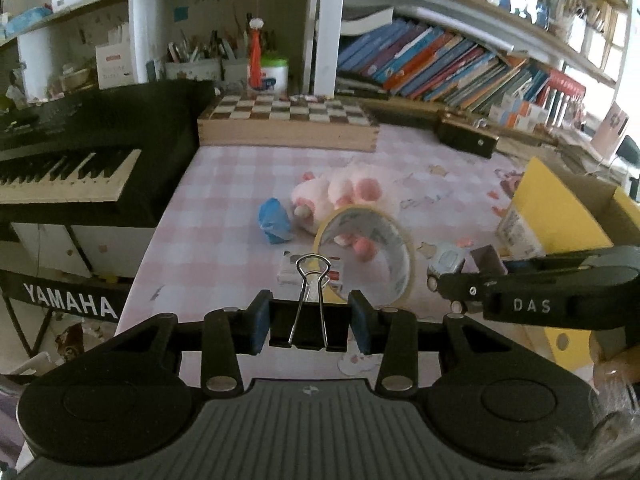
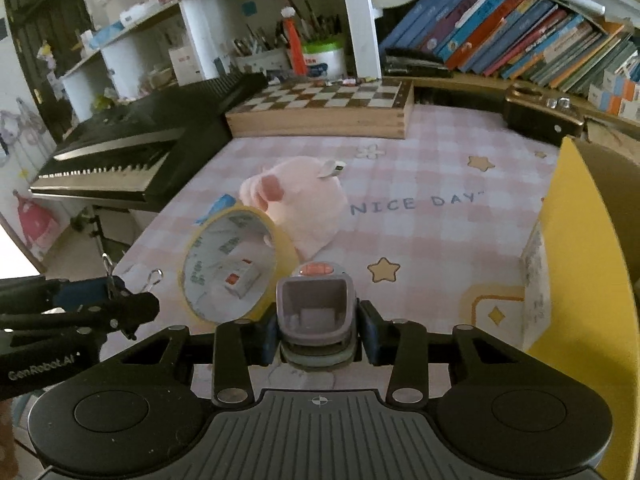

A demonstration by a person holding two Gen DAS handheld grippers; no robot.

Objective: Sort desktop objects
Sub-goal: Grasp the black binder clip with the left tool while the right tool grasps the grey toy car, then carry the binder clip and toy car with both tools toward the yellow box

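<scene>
We've got the left gripper [image 1: 310,326] pinching a black binder clip with silver wire handles [image 1: 309,304], and the right gripper [image 2: 316,338] clamped on a small grey toy car [image 2: 314,310]. Both sit above the pink checked tablecloth [image 2: 420,184]. Right ahead: a yellow tape roll [image 2: 236,264] leaning by a pink plush toy [image 2: 300,200], with a small white box [image 2: 240,278] behind the roll. A yellow cardboard box [image 2: 580,240] is off to the right.

Pink checked table [image 2: 440,240], plush pig [image 2: 304,204], tape roll [image 2: 236,264] beside it, chessboard box [image 2: 320,116] behind, yellow box [image 2: 580,240] right
</scene>
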